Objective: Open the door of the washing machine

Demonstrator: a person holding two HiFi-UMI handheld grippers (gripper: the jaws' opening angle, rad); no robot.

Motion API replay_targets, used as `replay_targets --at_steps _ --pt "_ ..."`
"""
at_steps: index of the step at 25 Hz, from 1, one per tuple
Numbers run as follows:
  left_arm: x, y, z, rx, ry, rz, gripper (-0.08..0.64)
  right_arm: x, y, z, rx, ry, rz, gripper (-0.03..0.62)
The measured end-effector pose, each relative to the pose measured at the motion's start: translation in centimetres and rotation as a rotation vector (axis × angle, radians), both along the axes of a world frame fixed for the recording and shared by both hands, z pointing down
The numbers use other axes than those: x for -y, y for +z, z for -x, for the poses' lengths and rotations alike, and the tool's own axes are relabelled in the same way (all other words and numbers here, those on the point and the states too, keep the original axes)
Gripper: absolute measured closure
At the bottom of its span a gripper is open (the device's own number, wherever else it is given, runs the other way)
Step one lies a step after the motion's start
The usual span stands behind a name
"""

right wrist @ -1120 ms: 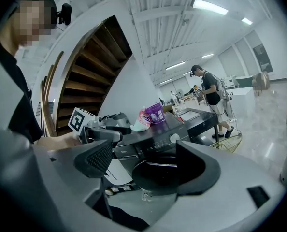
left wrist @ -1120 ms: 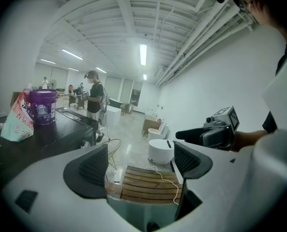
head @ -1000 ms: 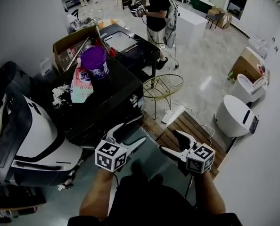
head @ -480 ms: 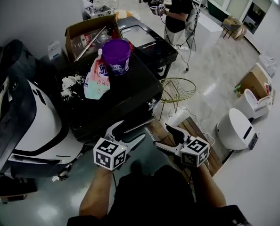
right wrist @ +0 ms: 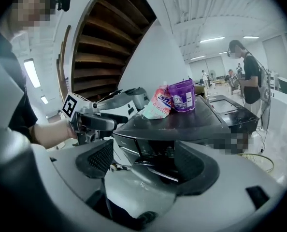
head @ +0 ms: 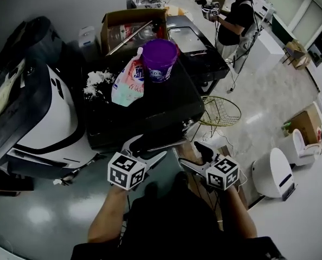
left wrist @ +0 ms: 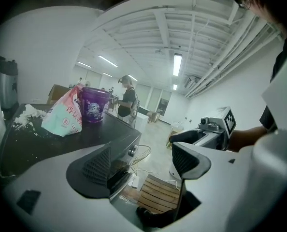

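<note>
1. The room is large and bright, with a glossy grey floor [head: 36, 215]. A person [head: 234, 20] stands far behind.
2. The washing machine [head: 155, 110] is a dark box in the middle of the head view. Its flat top looks up and its front side faces the two tongs. Its long front edge runs from left to right. Where the door is, I cannot tell.
3. A white and black appliance [head: 42, 123] stands just beside it, at the left.
4. On the machine's top stand a purple tub [head: 160, 59] and a detergent bag [head: 127, 83], touching each other.
5. The left tongs [head: 150, 148] are near the machine's front. Their jaws have just been closing a little, but stand wide apart with nothing between them.
6. The right tongs [head: 189, 155] are just beside the left ones, also released and empty.
7. Only the left gripper view shows a knob [left wrist: 130, 150] on the front and wooden slats [left wrist: 155, 195] on the floor. Only the right gripper view shows wooden stairs [right wrist: 105, 37] from below.
</note>
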State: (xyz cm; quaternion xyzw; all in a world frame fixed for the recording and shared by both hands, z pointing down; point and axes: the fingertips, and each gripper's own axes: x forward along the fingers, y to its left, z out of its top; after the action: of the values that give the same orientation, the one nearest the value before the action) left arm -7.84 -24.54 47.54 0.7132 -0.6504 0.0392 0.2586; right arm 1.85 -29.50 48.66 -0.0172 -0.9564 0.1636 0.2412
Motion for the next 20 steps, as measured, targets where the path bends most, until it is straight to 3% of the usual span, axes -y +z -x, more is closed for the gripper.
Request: replay_targets --at_steps 7,12,20 --pt "2.6 3.6 -1.3 -0.037 -0.133 0.092 0.146 4.4 3.7 -1.7 -0.069 -0.127 0.006 0.187" --pt "4.2 6.9 -2.1 -0.129 -0.241 0.141 0.152 6.5 7.1 -2.6 -0.114 -0.232 0.017 0.189" --pt "3.9 11.7 -3.6 -0.097 -0.214 0.268 0.157 6.8 10.2 -2.3 -0.166 -0.267 0.035 0.201"
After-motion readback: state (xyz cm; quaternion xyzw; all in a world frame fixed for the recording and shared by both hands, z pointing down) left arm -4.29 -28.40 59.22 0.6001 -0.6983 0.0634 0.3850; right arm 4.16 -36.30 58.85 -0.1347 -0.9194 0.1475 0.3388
